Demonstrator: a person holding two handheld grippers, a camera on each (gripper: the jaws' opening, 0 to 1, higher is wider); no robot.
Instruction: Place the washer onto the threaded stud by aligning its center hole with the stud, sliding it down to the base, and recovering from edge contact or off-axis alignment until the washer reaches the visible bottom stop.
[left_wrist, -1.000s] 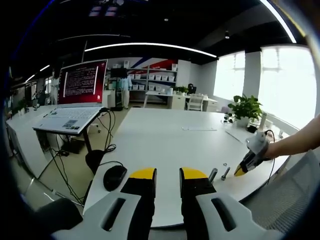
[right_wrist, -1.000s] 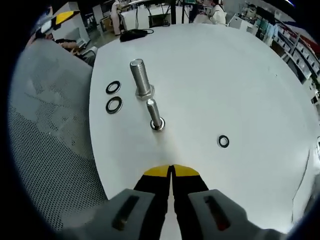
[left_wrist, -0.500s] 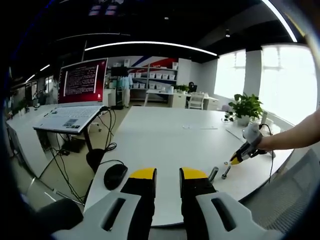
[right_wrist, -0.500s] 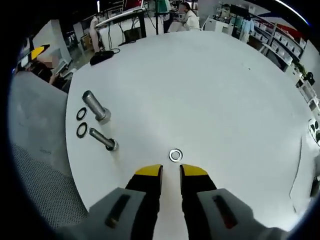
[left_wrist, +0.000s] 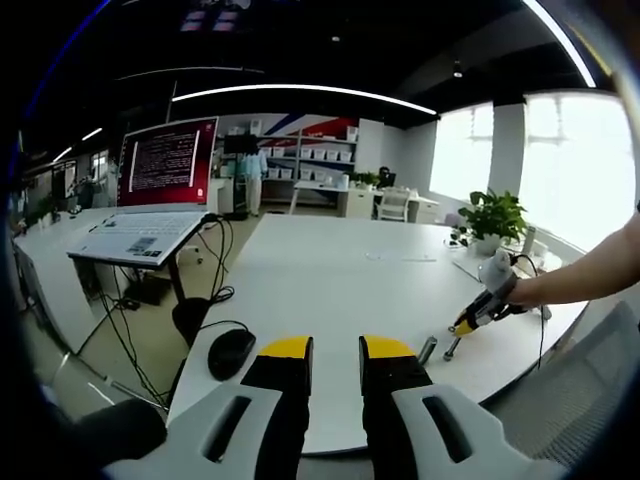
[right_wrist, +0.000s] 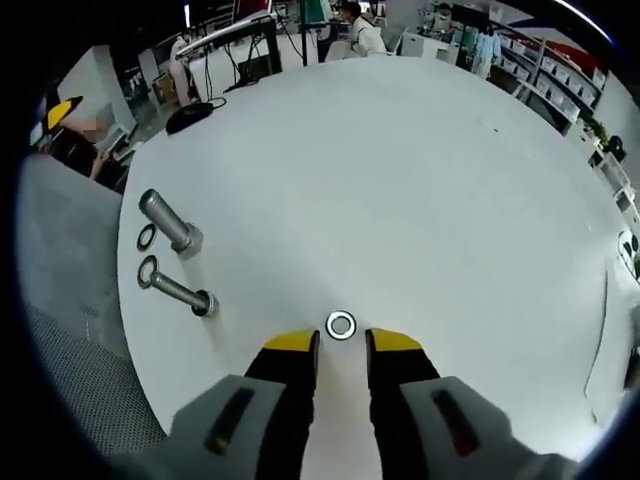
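A broad white desk (right_wrist: 450, 180) is stretching across an open office, with a laptop (left_wrist: 150, 200) glowing on a stand and a potted plant (left_wrist: 490, 215) sitting by bright windows. The right hand-held gripper (right_wrist: 341, 342) is hovering with jaws parted and empty just short of the washer (right_wrist: 341, 325), well apart from two upright studs (right_wrist: 170, 222). The left hand-held gripper (left_wrist: 336, 346) is waiting slightly parted, empty, near a mouse (left_wrist: 230, 353)

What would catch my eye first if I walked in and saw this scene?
Probably the big white table with a lone washer lying just ahead of the right gripper, whose jaws stand open. Off to its side stand two threaded studs, and in the left gripper view a red-lit laptop glows.
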